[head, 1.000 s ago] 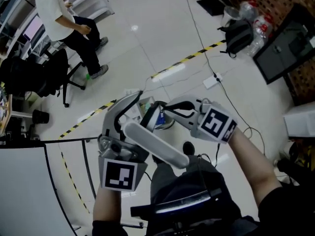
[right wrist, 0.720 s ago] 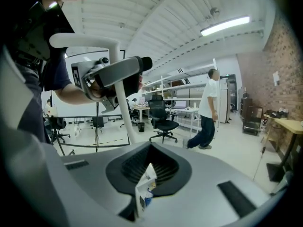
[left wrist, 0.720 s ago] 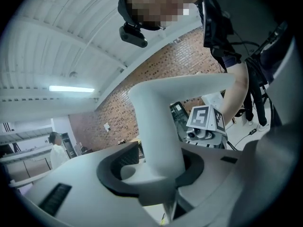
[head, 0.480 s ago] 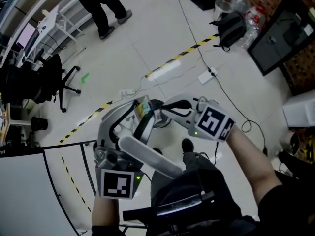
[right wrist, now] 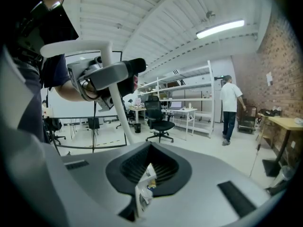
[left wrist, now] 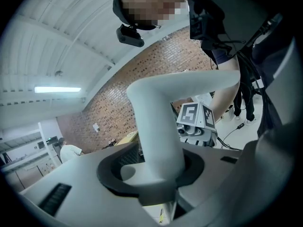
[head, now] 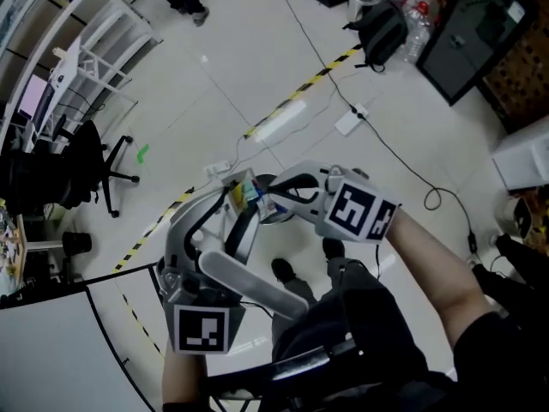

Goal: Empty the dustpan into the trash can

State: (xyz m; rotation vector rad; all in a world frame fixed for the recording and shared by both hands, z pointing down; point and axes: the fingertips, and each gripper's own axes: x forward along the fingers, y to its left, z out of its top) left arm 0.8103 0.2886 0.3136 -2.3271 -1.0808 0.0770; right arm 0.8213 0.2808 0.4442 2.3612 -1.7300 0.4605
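Left gripper view: left gripper (left wrist: 151, 176) is clamping the dustpan handle (left wrist: 158, 122). Its jaws are sitting partly apart, with the thick white bar filling the dark notch between them and the pads pressing on both sides. The handle is rising out of the notch, then bending right toward the person. Head view is showing the same bar running from the left gripper back toward the person's legs, held up off the floor (head: 283, 50). The pan end is getting lost in the dark mass at the bottom edge, so I can't separate it out. Right gripper (right wrist: 149, 174) is pinching a crumpled wrapper (right wrist: 144, 188). Its jaws are sitting almost together, with the scrap standing upright in the seam against the ribbed dark recess. In head view the wrapper is sitting at the right gripper's tips, just beside the left gripper's curved grey fingers, beyond the handle. Writing: the wrapper is showing yellow and blue print, too small to read. The marker cube (left wrist: 195, 117) on the right gripper is showing black-and-white square codes on its faces.
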